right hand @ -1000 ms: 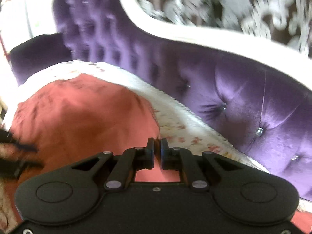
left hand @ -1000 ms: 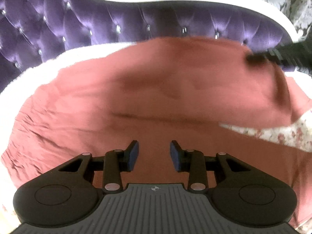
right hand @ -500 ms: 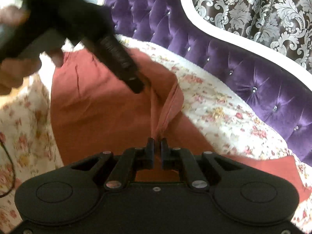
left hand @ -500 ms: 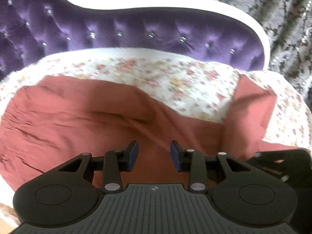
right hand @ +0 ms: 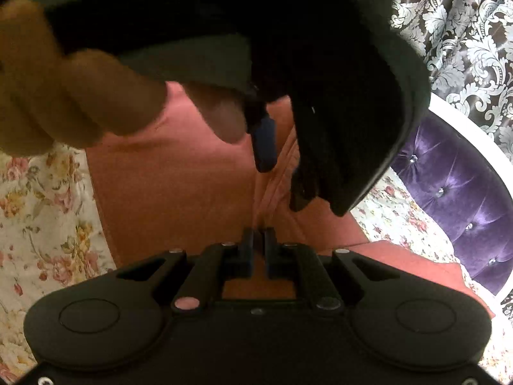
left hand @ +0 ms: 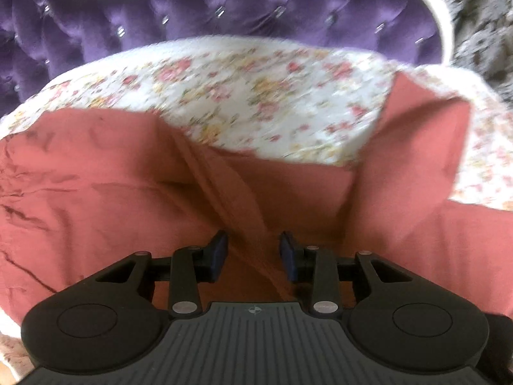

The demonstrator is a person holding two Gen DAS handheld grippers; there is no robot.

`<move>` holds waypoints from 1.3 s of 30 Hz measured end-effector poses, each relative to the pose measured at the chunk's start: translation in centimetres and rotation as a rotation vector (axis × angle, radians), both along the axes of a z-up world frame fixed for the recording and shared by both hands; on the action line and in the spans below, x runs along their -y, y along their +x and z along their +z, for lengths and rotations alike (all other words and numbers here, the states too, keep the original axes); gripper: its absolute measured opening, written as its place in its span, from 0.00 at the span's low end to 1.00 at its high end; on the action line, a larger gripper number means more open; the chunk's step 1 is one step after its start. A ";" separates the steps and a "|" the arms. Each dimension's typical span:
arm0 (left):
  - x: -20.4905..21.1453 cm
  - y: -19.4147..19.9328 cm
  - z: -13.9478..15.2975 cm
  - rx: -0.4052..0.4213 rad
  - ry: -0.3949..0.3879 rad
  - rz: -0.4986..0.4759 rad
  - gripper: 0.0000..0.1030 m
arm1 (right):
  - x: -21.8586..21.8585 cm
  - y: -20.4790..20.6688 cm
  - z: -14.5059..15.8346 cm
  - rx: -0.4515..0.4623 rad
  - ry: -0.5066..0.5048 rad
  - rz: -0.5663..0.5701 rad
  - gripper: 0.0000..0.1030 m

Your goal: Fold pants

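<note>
Rust-red pants [left hand: 105, 179] lie on a floral bedspread [left hand: 256, 96]. One leg end [left hand: 423, 122] is turned up at the right. My left gripper [left hand: 253, 250] is open, its jaws on either side of a raised ridge of the pants' fabric [left hand: 237, 205]. My right gripper [right hand: 259, 240] is shut on a pinched fold of the pants [right hand: 179, 192]. In the right wrist view the left gripper [right hand: 320, 112] and the hand holding it [right hand: 80, 96] hang close above the pants and hide the far part.
A purple tufted headboard [left hand: 224, 9] with a white frame [left hand: 439, 12] curves behind the bed. It also shows in the right wrist view [right hand: 458, 179]. A patterned curtain [right hand: 455, 25] hangs beyond it.
The big spread of red fabric dropped, uncovering the floral bedspread. The right gripper kept its pinch and came in under the left gripper. A fabric ridge now stands between the left jaws.
</note>
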State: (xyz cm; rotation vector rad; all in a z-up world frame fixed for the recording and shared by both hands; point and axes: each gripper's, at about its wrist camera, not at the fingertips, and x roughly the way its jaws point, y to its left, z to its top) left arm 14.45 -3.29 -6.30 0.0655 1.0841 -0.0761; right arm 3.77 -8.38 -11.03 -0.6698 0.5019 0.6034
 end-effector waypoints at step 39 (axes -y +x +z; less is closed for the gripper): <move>-5.5 -7.3 -2.1 0.037 -0.160 0.071 0.03 | 15.4 28.0 3.1 -0.414 0.472 -1.015 0.35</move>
